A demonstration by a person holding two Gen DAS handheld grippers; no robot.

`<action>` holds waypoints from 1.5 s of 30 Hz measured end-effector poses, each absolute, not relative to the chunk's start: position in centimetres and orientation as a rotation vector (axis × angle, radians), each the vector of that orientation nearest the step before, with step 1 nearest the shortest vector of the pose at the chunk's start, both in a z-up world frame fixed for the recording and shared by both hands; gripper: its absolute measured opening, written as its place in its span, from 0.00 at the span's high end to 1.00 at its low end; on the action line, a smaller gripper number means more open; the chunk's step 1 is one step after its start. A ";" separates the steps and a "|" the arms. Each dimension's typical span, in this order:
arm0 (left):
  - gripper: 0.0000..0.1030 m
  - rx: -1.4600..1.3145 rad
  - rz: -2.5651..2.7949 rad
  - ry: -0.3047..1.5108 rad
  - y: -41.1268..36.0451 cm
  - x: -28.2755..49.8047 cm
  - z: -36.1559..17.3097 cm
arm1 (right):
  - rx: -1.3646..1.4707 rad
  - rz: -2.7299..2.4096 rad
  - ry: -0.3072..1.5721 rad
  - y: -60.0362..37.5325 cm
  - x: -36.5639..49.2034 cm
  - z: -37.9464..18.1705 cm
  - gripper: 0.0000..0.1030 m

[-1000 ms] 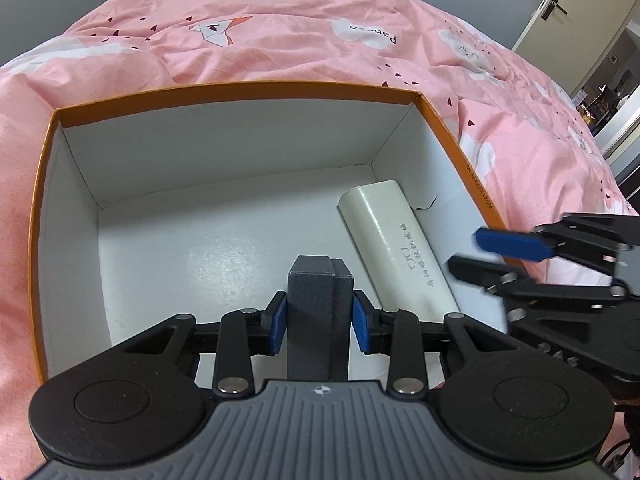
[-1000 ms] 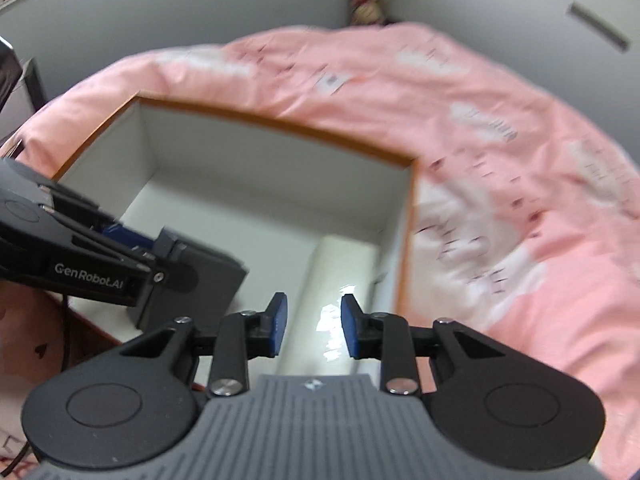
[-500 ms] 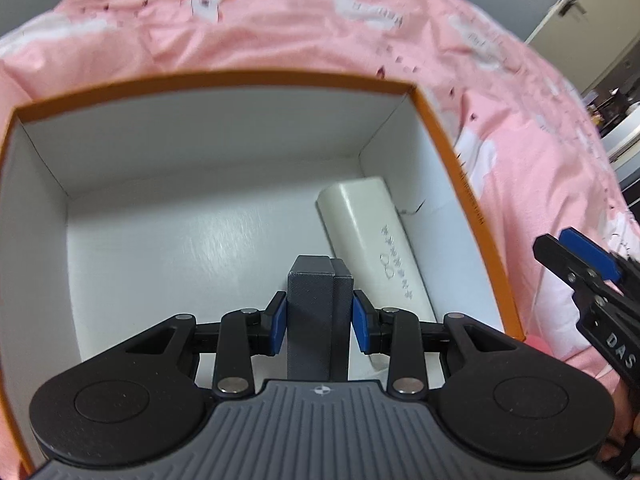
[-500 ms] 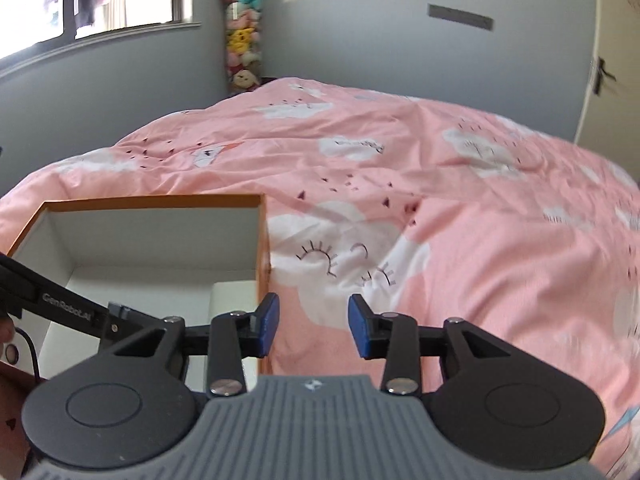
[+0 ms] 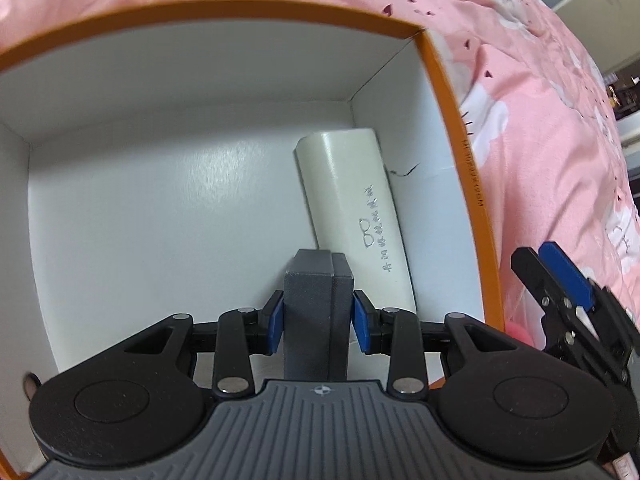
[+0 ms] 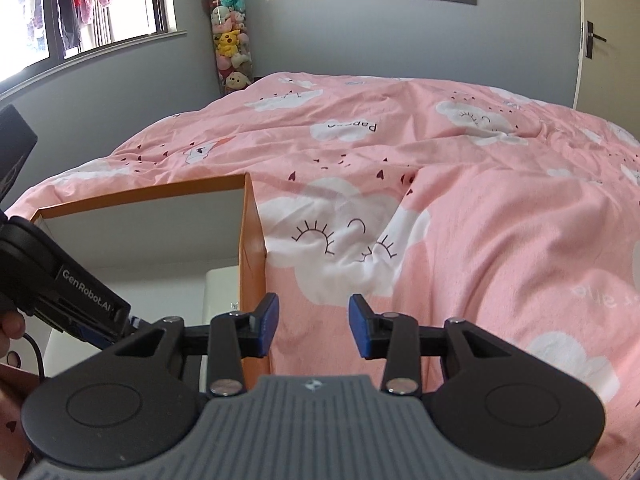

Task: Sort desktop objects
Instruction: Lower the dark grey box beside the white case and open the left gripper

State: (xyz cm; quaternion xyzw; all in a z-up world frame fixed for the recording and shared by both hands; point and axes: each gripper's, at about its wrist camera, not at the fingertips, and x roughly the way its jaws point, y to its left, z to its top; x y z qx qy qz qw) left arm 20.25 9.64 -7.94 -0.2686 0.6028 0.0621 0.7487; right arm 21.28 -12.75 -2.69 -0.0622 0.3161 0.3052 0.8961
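We see the left gripper (image 5: 318,322) inside the orange-rimmed box (image 5: 460,128), its jaws opening beside the dark grey case (image 5: 318,312) between them; a white case (image 5: 352,204) lies just right. The case's lower end is hidden. The right gripper (image 6: 313,326), jaws apart and empty, hangs over the pink quilt (image 6: 460,220).

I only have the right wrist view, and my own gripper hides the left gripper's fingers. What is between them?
Observer: The left gripper has a dark grey box between its fingers, and its jaws are opening. I cannot tell whether the pads are pressing on it.
Operator: I can see part of something white in the carton. What is it?
Observer: It is a long white case printed with a small glasses symbol. It lies along the right wall of the orange-rimmed carton.
Operator: Is anything else in there?
Observer: No. The rest of the carton floor that shows is bare white.
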 end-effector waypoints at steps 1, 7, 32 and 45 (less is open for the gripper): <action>0.49 -0.611 0.134 1.324 9.8 20.1 -8.1 | -0.128 0.633 0.656 -12.8 21.3 -2.8 0.59; 0.44 -0.653 0.127 1.313 10.3 18.6 -7.6 | -0.118 0.632 0.662 -13.3 21.3 -3.3 0.59; 0.50 -0.559 0.111 1.237 8.5 18.3 -6.4 | -0.130 0.673 0.655 -13.8 19.6 -2.4 0.50; 0.48 -0.334 0.069 1.009 6.6 10.3 1.7 | -0.102 0.730 0.614 -14.8 15.1 0.3 0.50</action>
